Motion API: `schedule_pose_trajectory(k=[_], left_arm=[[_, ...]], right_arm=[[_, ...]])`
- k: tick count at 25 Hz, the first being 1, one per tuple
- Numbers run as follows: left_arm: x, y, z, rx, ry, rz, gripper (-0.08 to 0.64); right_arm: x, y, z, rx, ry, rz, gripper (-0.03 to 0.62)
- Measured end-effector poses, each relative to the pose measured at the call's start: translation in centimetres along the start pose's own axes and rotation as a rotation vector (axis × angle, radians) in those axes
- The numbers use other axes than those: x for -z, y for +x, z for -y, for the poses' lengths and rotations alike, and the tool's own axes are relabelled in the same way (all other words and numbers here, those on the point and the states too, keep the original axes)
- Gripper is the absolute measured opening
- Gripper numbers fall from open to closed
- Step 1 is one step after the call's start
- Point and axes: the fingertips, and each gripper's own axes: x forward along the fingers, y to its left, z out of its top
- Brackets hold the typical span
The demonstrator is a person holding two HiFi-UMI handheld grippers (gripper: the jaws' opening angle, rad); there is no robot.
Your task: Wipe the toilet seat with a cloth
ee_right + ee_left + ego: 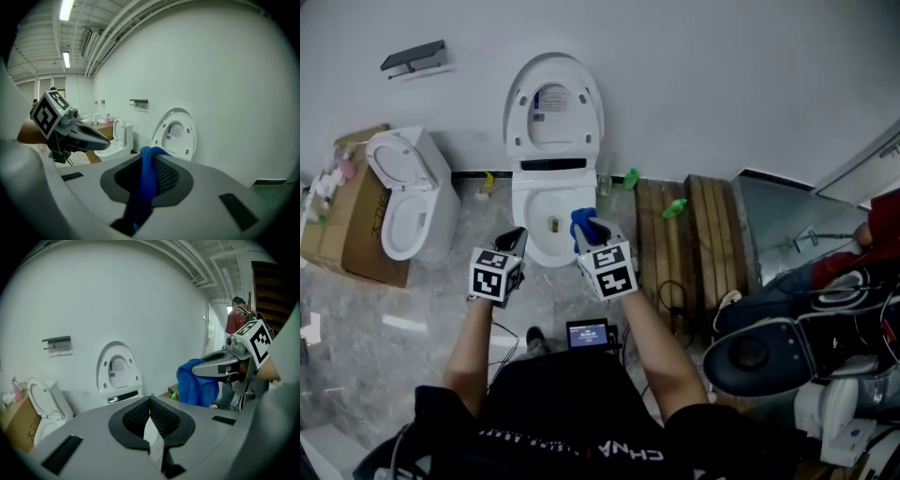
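Observation:
A white toilet (546,216) stands against the wall with its lid and seat (554,105) raised; that raised lid (119,372) also shows in the left gripper view and in the right gripper view (176,135). My right gripper (589,225) hovers over the bowl's right side, shut on a blue cloth (582,225) that runs between its jaws (146,180). The cloth (196,383) hangs from it in the left gripper view. My left gripper (516,240) is at the bowl's left edge, shut with nothing in it (150,401).
A second white toilet (405,192) stands at the left beside a cardboard box (347,220). Wooden pallets (689,234) with green bottles (675,207) lie to the right. More toilet parts (787,352) sit at the lower right. A person in red (238,317) stands behind.

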Motion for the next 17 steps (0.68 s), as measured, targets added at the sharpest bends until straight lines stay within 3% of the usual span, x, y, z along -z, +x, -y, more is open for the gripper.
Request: schedule_pose_trajectory(k=[6, 17], left_arm=[[-1.1, 0.3, 0.5, 0.014, 0.037, 0.005, 0.012], [-3.1, 0.5, 2.3, 0.152, -0.003, 0.041, 0.012]], right_arm=[[-0.6, 0.8, -0.8, -0.022, -0.003, 0.011, 0.058], [-1.3, 1.5, -0.5, -0.005, -0.019, 0.009, 0.058]])
